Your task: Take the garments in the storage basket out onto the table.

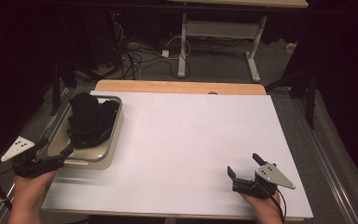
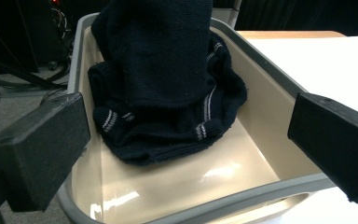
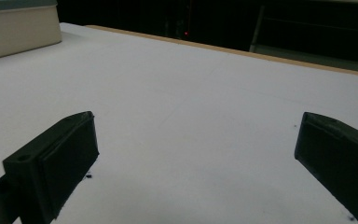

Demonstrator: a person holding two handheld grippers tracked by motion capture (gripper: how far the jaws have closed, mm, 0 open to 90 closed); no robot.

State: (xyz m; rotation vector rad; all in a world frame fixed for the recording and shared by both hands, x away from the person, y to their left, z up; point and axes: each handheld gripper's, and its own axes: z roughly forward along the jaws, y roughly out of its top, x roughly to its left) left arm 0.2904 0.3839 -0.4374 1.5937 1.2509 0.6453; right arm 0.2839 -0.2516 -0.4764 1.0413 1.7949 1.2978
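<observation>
Left tongs (image 2: 186, 140): mine, wide, empty, at the tub's near rim.
Garment (image 2: 163, 79): straight ahead in tub (image 2: 261, 186), left tabletop edge.
Right tongs (image 1: 249, 170): wide, empty, well apart.

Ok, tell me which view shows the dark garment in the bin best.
The left gripper view: the dark knitted garment sits close up between the open jaws, its pale stripes plain, heaped in the beige bin. The high view shows it as a small dark heap.
</observation>
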